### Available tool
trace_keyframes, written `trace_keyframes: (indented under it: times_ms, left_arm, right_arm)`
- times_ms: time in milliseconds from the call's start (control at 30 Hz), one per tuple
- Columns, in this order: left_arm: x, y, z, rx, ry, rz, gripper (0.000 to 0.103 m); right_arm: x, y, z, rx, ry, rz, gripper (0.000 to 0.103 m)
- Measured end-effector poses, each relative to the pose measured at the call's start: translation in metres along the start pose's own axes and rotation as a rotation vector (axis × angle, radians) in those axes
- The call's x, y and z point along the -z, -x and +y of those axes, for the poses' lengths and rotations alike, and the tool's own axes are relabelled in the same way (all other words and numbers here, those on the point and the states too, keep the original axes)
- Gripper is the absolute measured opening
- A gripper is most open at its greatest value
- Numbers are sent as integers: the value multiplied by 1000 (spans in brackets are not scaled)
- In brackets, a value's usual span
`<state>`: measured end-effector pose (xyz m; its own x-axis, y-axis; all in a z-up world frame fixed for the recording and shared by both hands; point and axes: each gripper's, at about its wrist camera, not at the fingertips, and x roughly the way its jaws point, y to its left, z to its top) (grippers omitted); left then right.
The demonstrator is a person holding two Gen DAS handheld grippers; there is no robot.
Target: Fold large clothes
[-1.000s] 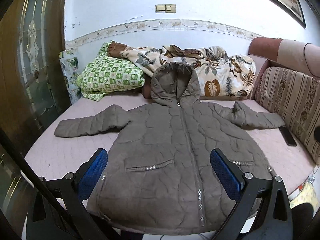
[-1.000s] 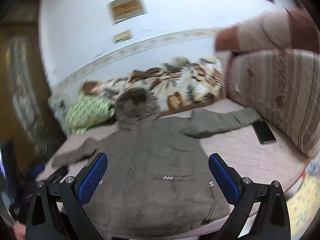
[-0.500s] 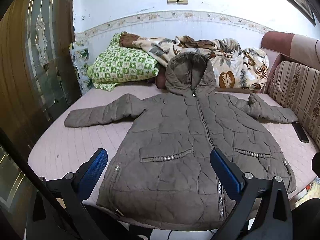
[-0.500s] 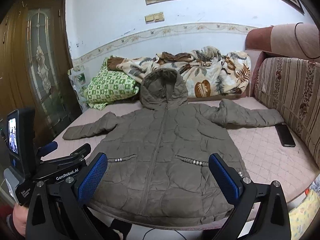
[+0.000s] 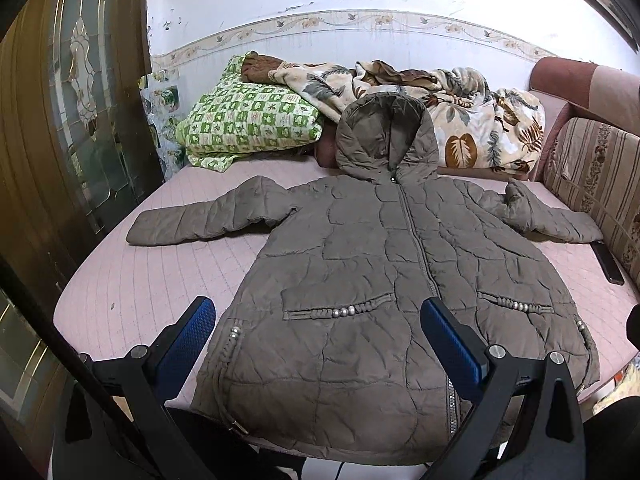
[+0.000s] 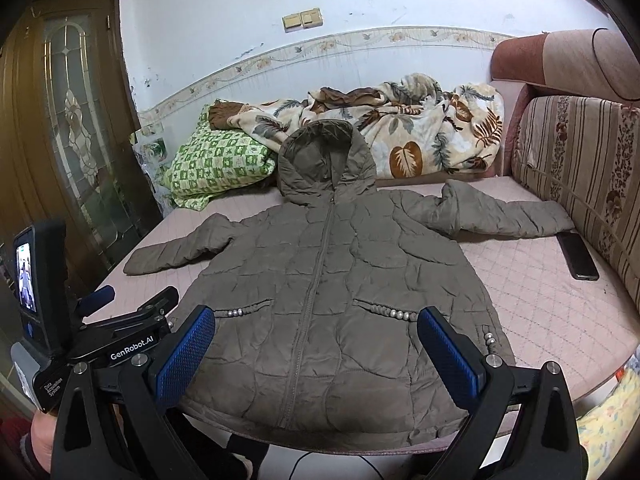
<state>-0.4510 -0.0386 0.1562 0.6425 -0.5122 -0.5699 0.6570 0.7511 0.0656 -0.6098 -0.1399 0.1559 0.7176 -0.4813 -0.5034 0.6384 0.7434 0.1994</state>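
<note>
A grey-brown quilted hooded coat [image 5: 380,272] [image 6: 328,276] lies flat, front up and zipped, on a pink quilted bed [image 5: 168,276] [image 6: 552,300]. Both sleeves stretch out sideways and the hood points at the wall. My left gripper [image 5: 318,344] hangs open above the coat's lower left part, near the hem. My right gripper [image 6: 316,344] is open too, above the hem around the zip. Neither holds anything. In the right wrist view the left gripper's body [image 6: 120,340] shows at the lower left, with a hand [image 6: 38,436] under it.
A green checked pillow [image 5: 248,120] and a leaf-print blanket [image 5: 460,116] lie at the head of the bed. A black phone [image 6: 578,256] rests on the bed by the striped sofa back [image 6: 580,168]. A wooden door with glass [image 5: 72,112] stands left.
Both views have swung and steadied on the coat: the left one has shifted left and closer to the hem, the right one has turned from a blurred tilt to a level look. Both grippers stay open.
</note>
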Motion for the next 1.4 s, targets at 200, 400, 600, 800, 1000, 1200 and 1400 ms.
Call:
trace_keyframes:
  times_ms: [200,400,600,800,1000,1200,1400]
  left_arm:
    - [1,-10,-2,-5,0,11,102]
    - [2,-22,-3,-11,-4,35,102]
    - [0,-35,-5,-17,-5,57,102]
    - [-3,-50,-8,-17,-5,76,102]
    - [-41,-74,-19,7,-28,2,102]
    - [-100,-133,-36,58,31,-36,102]
    - [-80,-201,-54,98,13,21,102]
  right_arm:
    - [0,-10,-8,-7,-22,26,102]
    - [2,-24,-19,-9,-58,57,102]
    - [1,-37,-30,-13,-91,80,102]
    - [1,-50,-40,-2,-113,103,102]
    - [-17,-59,-80,23,-192,93,102]
    - [-52,-69,-174,77,-368,52,102]
    - [-77,-92,-299,100,-632,3,86]
